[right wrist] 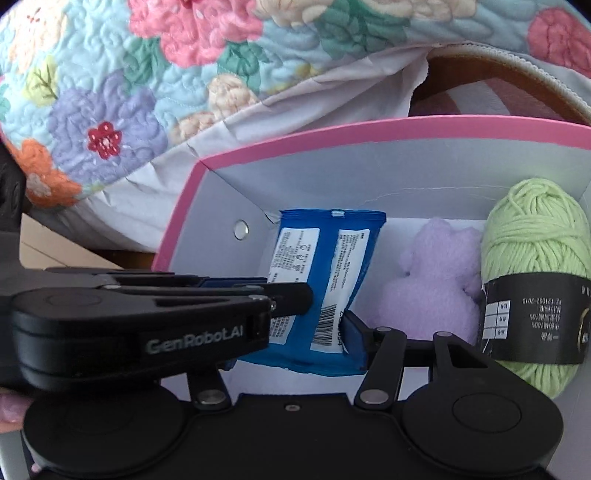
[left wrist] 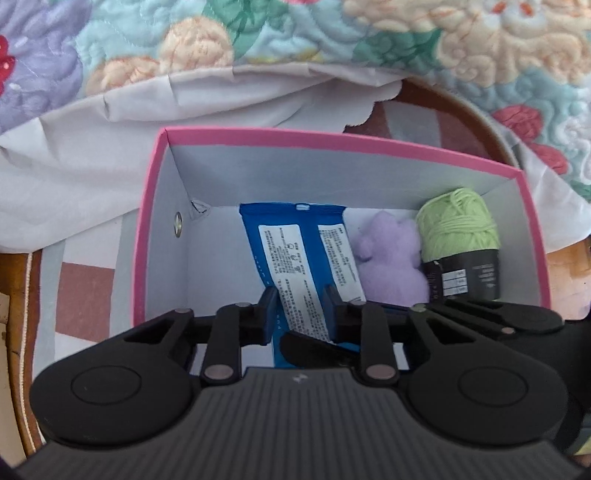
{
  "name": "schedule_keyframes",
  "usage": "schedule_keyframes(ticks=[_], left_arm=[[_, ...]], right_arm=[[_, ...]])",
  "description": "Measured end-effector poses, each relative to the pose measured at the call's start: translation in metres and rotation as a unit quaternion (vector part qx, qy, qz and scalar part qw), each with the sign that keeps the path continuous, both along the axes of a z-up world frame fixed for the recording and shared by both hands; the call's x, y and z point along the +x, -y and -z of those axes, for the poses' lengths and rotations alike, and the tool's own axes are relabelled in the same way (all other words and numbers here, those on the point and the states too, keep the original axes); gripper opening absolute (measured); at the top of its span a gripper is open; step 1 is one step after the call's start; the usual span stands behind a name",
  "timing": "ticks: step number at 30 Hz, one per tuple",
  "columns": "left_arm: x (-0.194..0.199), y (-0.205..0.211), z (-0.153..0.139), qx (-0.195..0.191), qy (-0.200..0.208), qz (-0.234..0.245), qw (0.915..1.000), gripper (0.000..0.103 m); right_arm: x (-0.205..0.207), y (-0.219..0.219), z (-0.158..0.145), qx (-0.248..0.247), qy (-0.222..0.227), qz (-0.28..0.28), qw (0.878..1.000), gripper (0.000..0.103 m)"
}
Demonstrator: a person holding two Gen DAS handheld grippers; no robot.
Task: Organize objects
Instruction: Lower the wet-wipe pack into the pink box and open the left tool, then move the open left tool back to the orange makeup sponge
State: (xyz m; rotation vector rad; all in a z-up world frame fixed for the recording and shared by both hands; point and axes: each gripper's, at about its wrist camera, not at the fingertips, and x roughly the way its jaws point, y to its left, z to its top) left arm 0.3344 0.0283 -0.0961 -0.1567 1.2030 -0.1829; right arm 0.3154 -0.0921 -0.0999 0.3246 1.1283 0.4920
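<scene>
With yarn (left wrist: 458, 225) and plush (left wrist: 389, 254) already lying right in the box (left wrist: 332, 142), lowering the packet (left wrist: 295, 258) leftward, left gripper (left wrist: 300, 310) clenching it, right gripper (right wrist: 295, 334) loosely straddling it.

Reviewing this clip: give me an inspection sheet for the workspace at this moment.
Surface: checked pink, grey and white cloth under the box.
Job's things: pink-rimmed white cardboard box holds a blue printed packet, a lilac plush toy and a green yarn ball with a black label.
Clutter: nothing seen.
Grippers: left hand-held gripper shut on the packet's near end; right hand-held gripper straddles the packet, one finger hidden, grip unclear.
Cables: nothing seen.
Surroundings: floral quilt with white sheet behind the box.
</scene>
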Motion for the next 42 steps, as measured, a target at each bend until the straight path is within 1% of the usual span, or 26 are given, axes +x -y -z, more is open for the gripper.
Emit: schedule_keyframes(ticks=[1, 3, 7, 8, 9, 10, 12, 14, 16, 17, 18, 21, 22, 25, 27, 28, 29, 30, 32, 33, 35, 36, 37, 39, 40, 42], left_arm=[[0.001, 0.000, 0.003, -0.002, -0.003, 0.001, 1.0000, 0.019], [0.003, 0.001, 0.007, -0.004, -0.004, 0.002, 1.0000, 0.019], [0.006, 0.005, 0.013, 0.017, 0.001, 0.005, 0.9998, 0.015], [0.007, 0.005, 0.014, 0.014, -0.001, 0.005, 0.9999, 0.015], [0.007, 0.006, 0.015, 0.009, -0.004, 0.004, 0.9999, 0.015], [0.008, 0.006, 0.017, 0.004, -0.007, 0.003, 1.0000, 0.015], [0.007, 0.008, 0.019, 0.005, -0.005, 0.002, 1.0000, 0.015], [0.008, 0.010, 0.019, 0.004, -0.005, 0.000, 1.0000, 0.015], [0.007, 0.007, 0.018, -0.007, -0.003, -0.008, 0.9999, 0.015], [0.006, 0.005, 0.016, -0.010, -0.003, -0.011, 0.9999, 0.015], [0.006, 0.004, 0.014, -0.011, -0.002, -0.014, 0.9998, 0.015], [0.002, 0.001, 0.004, -0.002, 0.007, -0.018, 0.9998, 0.015], [0.001, -0.001, 0.001, -0.002, 0.010, -0.022, 0.9997, 0.015], [-0.005, -0.013, -0.012, -0.025, 0.019, -0.045, 0.9985, 0.015], [-0.009, -0.015, -0.020, -0.023, 0.022, -0.051, 0.9982, 0.016], [-0.013, -0.015, -0.025, -0.020, 0.023, -0.049, 0.9983, 0.016], [-0.017, -0.015, -0.030, -0.016, 0.023, -0.047, 0.9985, 0.016], [-0.021, -0.015, -0.036, -0.012, 0.023, -0.045, 0.9987, 0.016], [-0.032, -0.014, -0.048, 0.000, 0.026, -0.038, 0.9989, 0.019], [-0.038, -0.013, -0.056, 0.007, 0.027, -0.033, 0.9991, 0.022], [-0.050, -0.013, -0.069, 0.016, 0.023, -0.020, 0.9994, 0.029], [-0.057, -0.014, -0.076, 0.014, 0.019, -0.014, 0.9996, 0.036], [-0.064, -0.014, -0.083, 0.016, 0.016, -0.008, 0.9997, 0.040], [-0.081, -0.013, -0.096, 0.032, 0.015, 0.008, 0.9993, 0.043], [-0.089, -0.013, -0.103, 0.038, 0.014, 0.015, 0.9991, 0.046], [-0.104, -0.016, -0.115, 0.031, 0.007, 0.022, 0.9993, 0.050]], right_arm=[[0.001, 0.000, 0.001, -0.006, -0.004, 0.000, 1.000, 0.061], [0.003, -0.001, 0.002, -0.011, -0.009, 0.001, 1.000, 0.062], [0.002, -0.005, 0.003, -0.026, -0.015, 0.003, 1.000, 0.063], [0.001, -0.005, 0.004, -0.027, -0.022, 0.003, 0.999, 0.069], [-0.001, -0.004, 0.004, -0.026, -0.030, 0.003, 0.999, 0.073], [-0.003, -0.004, 0.004, -0.027, -0.035, 0.001, 0.999, 0.073], [-0.010, -0.004, 0.002, -0.036, -0.034, -0.011, 0.999, 0.073], [-0.015, -0.006, 0.002, -0.058, -0.023, -0.019, 0.998, 0.073], [-0.016, -0.012, 0.002, -0.084, -0.004, -0.029, 0.996, 0.054], [-0.017, -0.013, 0.002, -0.091, 0.001, -0.036, 0.995, 0.038], [-0.017, -0.015, 0.003, -0.094, 0.001, -0.040, 0.995, 0.027], [-0.016, -0.018, 0.008, -0.094, 0.000, -0.025, 0.995, 0.020], [-0.015, -0.019, 0.008, -0.098, 0.005, -0.015, 0.995, 0.020], [-0.010, -0.023, 0.008, -0.102, 0.012, 0.007, 0.995, 0.020], [-0.010, -0.025, 0.006, -0.111, 0.012, -0.001, 0.994, 0.024], [-0.014, -0.025, 0.001, -0.129, 0.026, -0.004, 0.991, 0.024], [-0.019, -0.025, -0.005, -0.146, 0.043, -0.008, 0.988, 0.030], [-0.026, -0.022, -0.014, -0.151, 0.056, -0.018, 0.987, 0.034], [-0.040, -0.012, -0.034, -0.137, 0.069, -0.028, 0.988, 0.041], [-0.048, -0.008, -0.047, -0.131, 0.076, -0.035, 0.988, 0.044], [-0.062, 0.000, -0.070, -0.128, 0.094, -0.041, 0.987, 0.045], [-0.071, 0.004, -0.082, -0.124, 0.101, -0.044, 0.986, 0.046], [-0.080, 0.008, -0.092, -0.118, 0.106, -0.044, 0.986, 0.046], [-0.099, 0.016, -0.110, -0.104, 0.110, -0.040, 0.988, 0.047], [-0.109, 0.020, -0.117, -0.102, 0.113, -0.042, 0.988, 0.047], [-0.122, 0.020, -0.132, -0.106, 0.124, -0.046, 0.986, 0.048]])
